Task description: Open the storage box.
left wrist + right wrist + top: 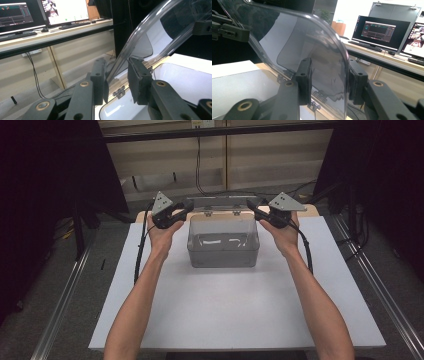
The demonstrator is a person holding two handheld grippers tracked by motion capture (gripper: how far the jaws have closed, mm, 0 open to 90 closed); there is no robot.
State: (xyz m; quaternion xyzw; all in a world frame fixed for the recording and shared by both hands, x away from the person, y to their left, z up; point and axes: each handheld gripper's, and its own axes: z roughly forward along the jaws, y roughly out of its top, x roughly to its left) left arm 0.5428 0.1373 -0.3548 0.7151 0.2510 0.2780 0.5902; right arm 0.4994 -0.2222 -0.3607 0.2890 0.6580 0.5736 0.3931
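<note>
Left gripper (188,205) jaws clamp raised clear lid (222,202) edge; right gripper (251,206) jaws likewise; box (223,251) below.

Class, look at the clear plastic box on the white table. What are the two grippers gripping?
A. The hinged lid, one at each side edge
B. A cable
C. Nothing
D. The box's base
A: the left gripper and right gripper each straddle an edge of the raised clear lid, hinged to the box.
</note>
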